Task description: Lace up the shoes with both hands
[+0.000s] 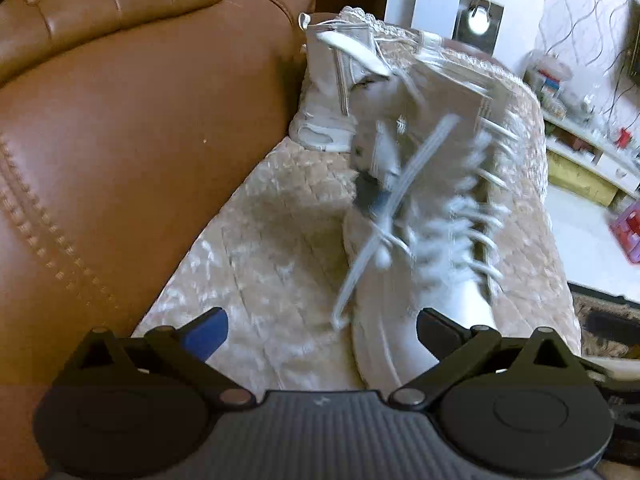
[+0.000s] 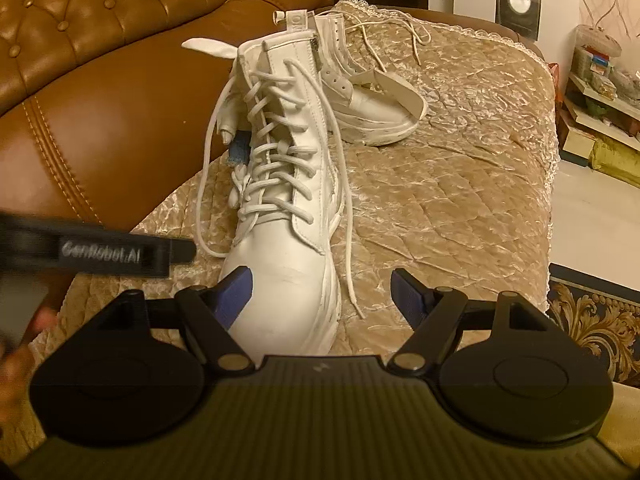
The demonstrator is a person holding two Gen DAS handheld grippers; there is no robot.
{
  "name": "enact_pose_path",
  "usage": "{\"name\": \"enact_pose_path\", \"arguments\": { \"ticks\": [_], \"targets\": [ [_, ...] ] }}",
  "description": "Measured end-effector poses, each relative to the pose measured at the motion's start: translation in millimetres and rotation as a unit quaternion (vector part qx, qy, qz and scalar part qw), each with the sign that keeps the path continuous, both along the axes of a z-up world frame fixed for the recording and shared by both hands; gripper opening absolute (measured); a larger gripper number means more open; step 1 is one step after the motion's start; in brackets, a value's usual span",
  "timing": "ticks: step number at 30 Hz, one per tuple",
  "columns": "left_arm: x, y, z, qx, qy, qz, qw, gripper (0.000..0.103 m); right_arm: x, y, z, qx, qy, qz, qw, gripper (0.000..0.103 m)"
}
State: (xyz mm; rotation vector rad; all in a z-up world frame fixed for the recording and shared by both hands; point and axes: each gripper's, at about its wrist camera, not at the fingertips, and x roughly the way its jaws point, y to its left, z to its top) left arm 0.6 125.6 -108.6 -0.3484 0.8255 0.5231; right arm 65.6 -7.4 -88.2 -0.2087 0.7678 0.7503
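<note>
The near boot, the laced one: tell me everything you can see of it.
The near boot is white, leather-looking, high, with a thick white sole. It stands upright on the quilted beige cover, toe toward the right gripper, whose open fingers touch nothing. Laces cross up the front; loose ends trail down both sides. A second boot lies behind it.

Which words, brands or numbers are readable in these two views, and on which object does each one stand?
"GenRobot.AI": white letters, slightly blurred, on the black handheld left gripper body crossing the right wrist view.

Unreadable: a small mark on the heel pull tab of the white leather lace-up boot, too small.

The left wrist view is motion-blurred; no text can be read there.
</note>
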Motion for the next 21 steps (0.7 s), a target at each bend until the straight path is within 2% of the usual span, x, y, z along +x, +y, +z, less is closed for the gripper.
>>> {"name": "enact_pose_path", "arguments": {
  "ticks": [3, 5, 7, 10, 13, 15, 17, 21],
  "targets": [
    [4.1, 26.2, -4.1, -0.007, 0.008, 0.006, 0.9999, 0.103, 6.4, -9.5, 19.2, 0.011, 0.027, 0.004, 1.0, 0.084],
    [2.4, 34.3, -2.7, -0.007, 0.001, -0.002, 1.0, 0.103, 8.1, -22.1, 43.9, 0.026, 0.047, 0.017, 0.998, 0.084],
    [-0.4, 42.1, -5.2, -0.011, -0.003, -0.003, 0.9999, 0.103, 4.5, -35.3, 77.3, 0.022, 0.046, 0.043, 0.998, 0.084],
    [-4.4, 54.8, -16.4, -0.015, 0.008, 0.01, 0.9998, 0.103, -17.3, -55.5, 136.5, -0.001, -0.025, 0.08, 0.996, 0.084],
    [-8.9, 58.8, -25.0, -0.008, 0.032, 0.016, 0.9993, 0.103, -37.9, -68.2, 171.7, -0.027, -0.06, 0.104, 0.992, 0.085],
    [-15.8, 55.8, -22.9, -0.003, 0.032, 0.014, 0.9994, 0.103, -46.7, -72.3, 177.4, -0.025, -0.051, 0.117, 0.992, 0.1],
    [-21.8, 46.1, -13.9, 0.001, 0.022, 0.013, 0.9997, 0.103, -53.5, -72.8, 170.3, -0.008, -0.051, 0.127, 0.991, 0.102],
    [-30.3, 22.0, 8.0, 0.008, -0.001, 0.013, 0.9999, 0.103, -55.4, -58.7, 133.7, 0.015, -0.057, 0.104, 0.993, 0.102]
  ]
}}
